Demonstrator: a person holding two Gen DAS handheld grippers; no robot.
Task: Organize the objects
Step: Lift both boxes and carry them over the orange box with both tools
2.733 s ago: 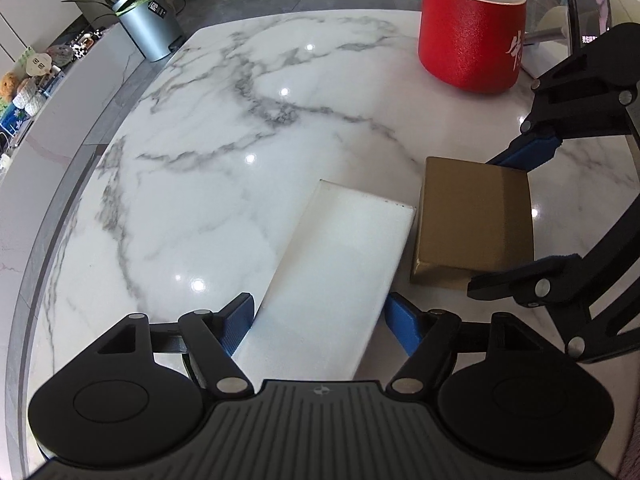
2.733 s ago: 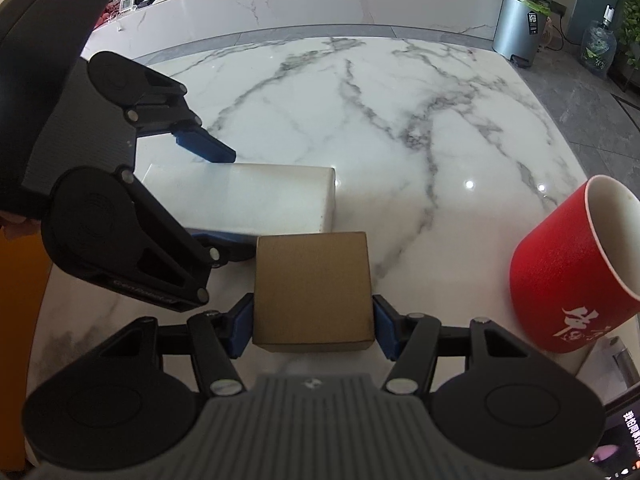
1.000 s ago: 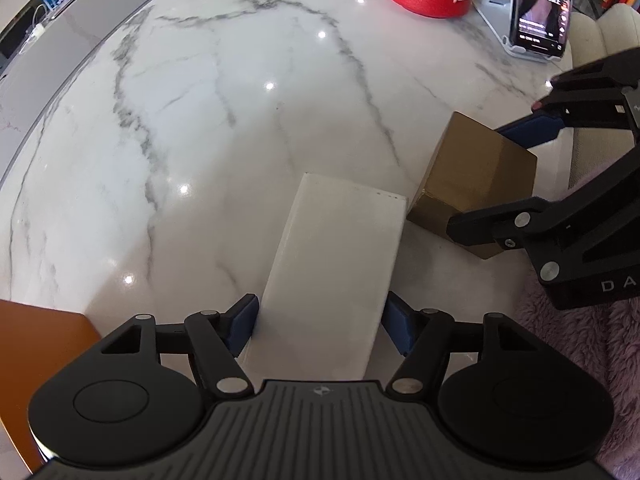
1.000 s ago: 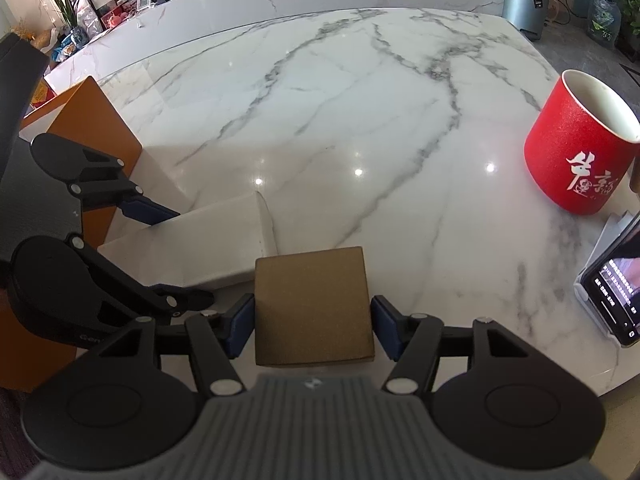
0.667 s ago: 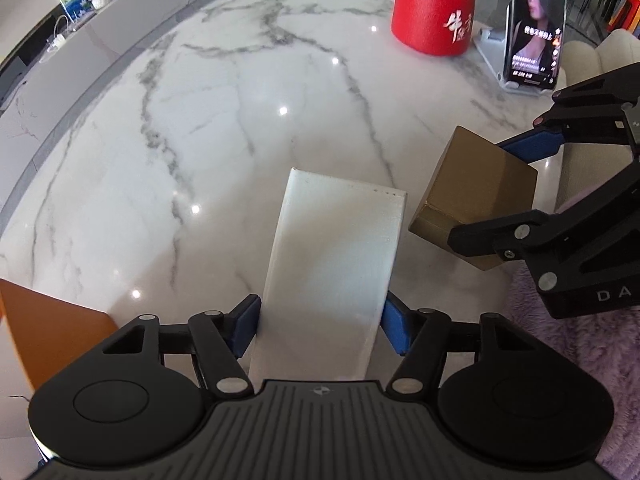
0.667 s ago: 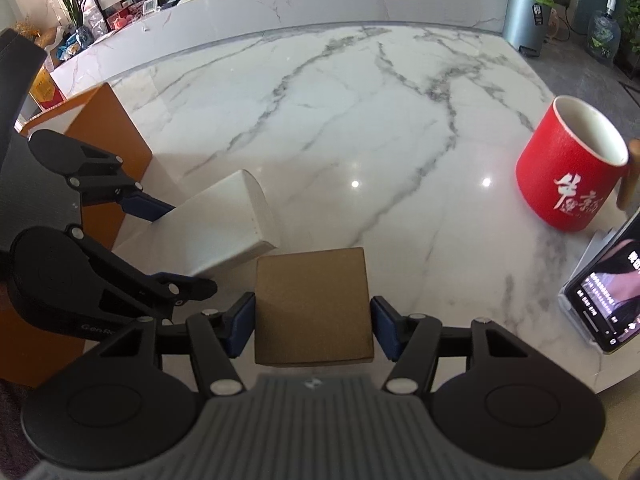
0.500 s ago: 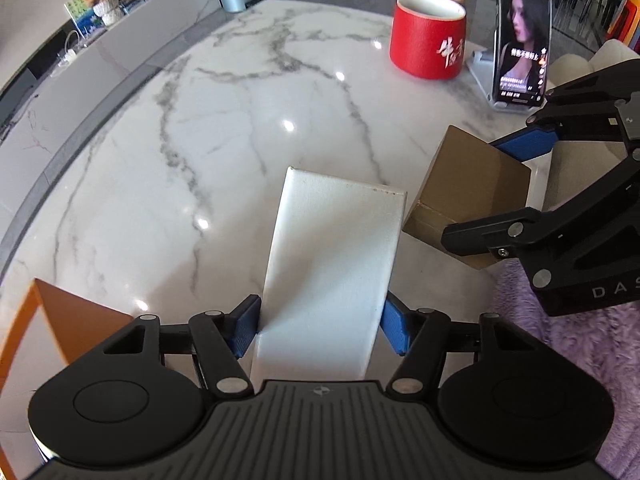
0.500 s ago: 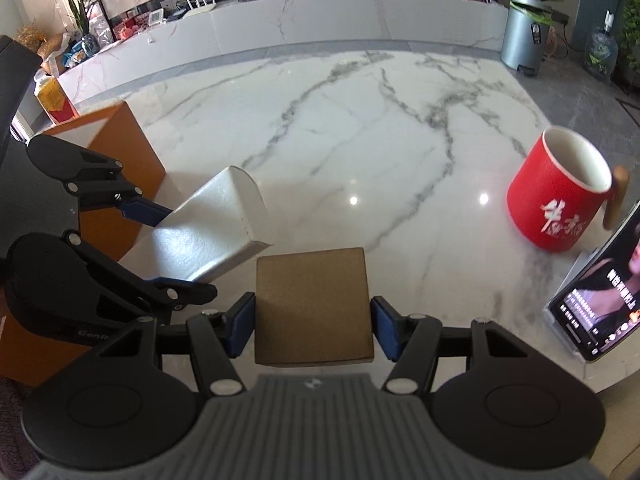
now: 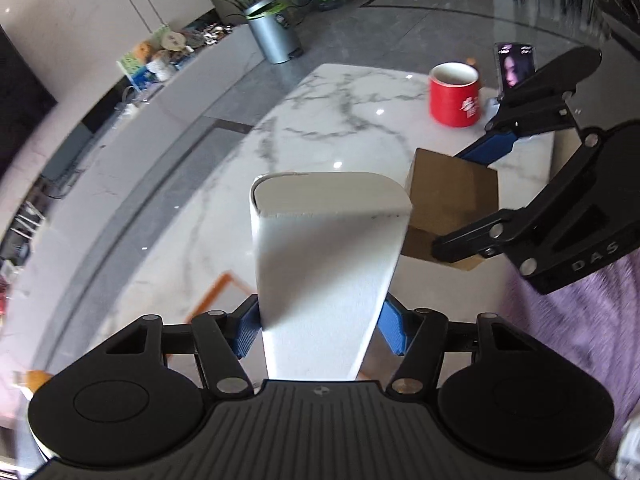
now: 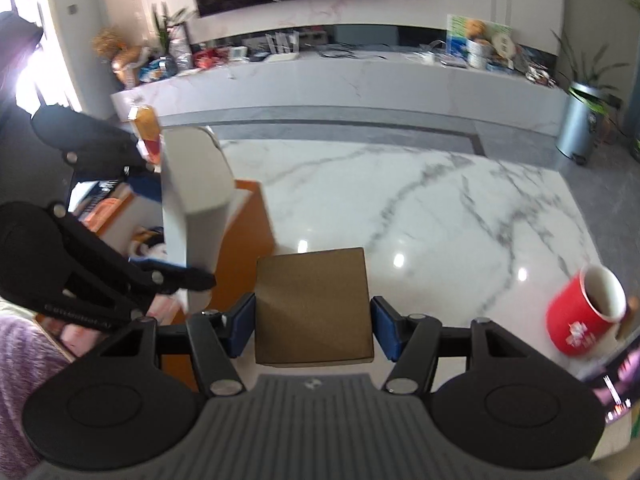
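Observation:
My left gripper [image 9: 320, 330] is shut on a long white box [image 9: 326, 256] and holds it well above the marble table [image 9: 320, 120]. The white box also shows at the left of the right wrist view [image 10: 192, 196], standing almost upright over an orange storage box [image 10: 244, 236]. My right gripper [image 10: 312, 328] is shut on a brown cardboard box [image 10: 314, 304], also lifted off the table. The brown box appears in the left wrist view [image 9: 452, 196], right beside the white box.
A red mug [image 10: 586, 314] and a phone on a stand [image 9: 514, 66] sit at the table's right side. The orange storage box holds several items. A purple fuzzy fabric [image 9: 580, 312] lies below the grippers. A grey bin [image 9: 276, 36] stands on the floor.
Both grippers have risen high above the table with their boxes. The white box has tilted up and now hangs over the orange storage box at the left.

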